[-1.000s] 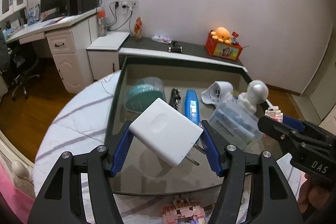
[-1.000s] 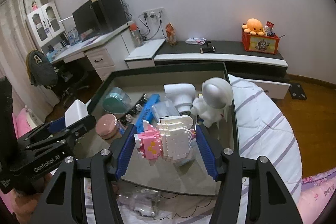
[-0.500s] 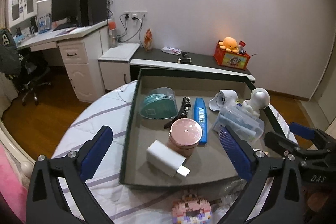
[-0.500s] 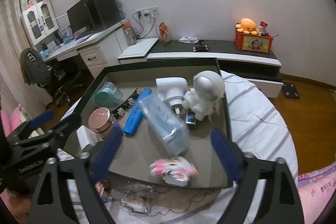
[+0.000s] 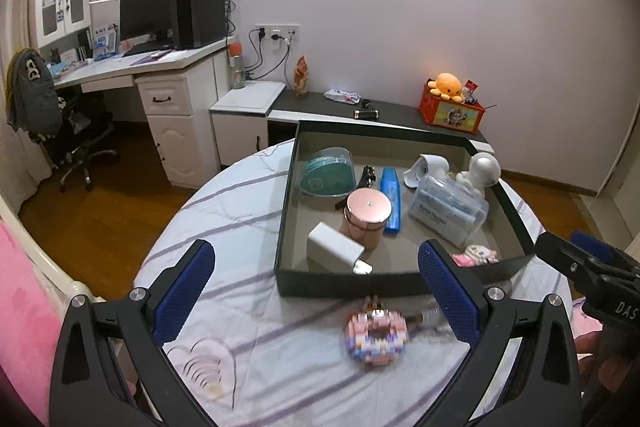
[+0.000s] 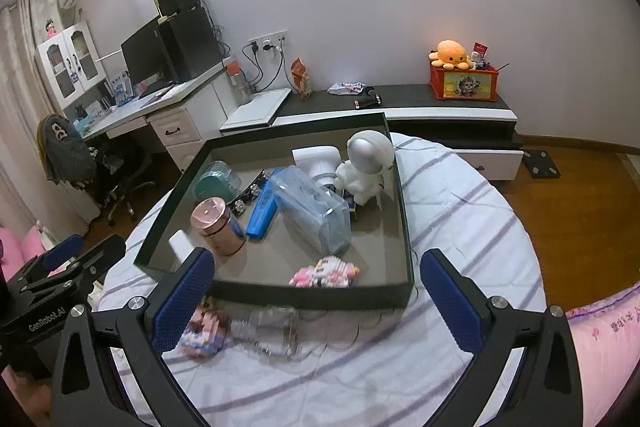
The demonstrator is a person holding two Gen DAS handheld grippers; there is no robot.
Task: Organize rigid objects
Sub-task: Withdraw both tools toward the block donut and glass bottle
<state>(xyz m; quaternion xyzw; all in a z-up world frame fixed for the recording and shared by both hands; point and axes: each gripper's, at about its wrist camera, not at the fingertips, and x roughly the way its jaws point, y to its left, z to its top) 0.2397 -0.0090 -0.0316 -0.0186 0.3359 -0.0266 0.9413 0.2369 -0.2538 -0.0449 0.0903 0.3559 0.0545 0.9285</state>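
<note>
A dark tray lies on the striped bed sheet. In it lie a white charger, a pink-lidded jar, a blue stapler, a clear box, a white astronaut figure and a pink-white brick figure. A second brick figure and a clear glass bottle lie on the sheet in front of the tray. My left gripper and right gripper are both open and empty, held back from the tray's near edge.
A white desk with monitor and an office chair stand at the left. A low dark cabinet with an orange plush box runs along the far wall. A pink bed edge is at the right.
Both grippers opened and pulled back. The left let go of the white charger and the right let go of the pink-white brick figure; both now lie in the tray.
</note>
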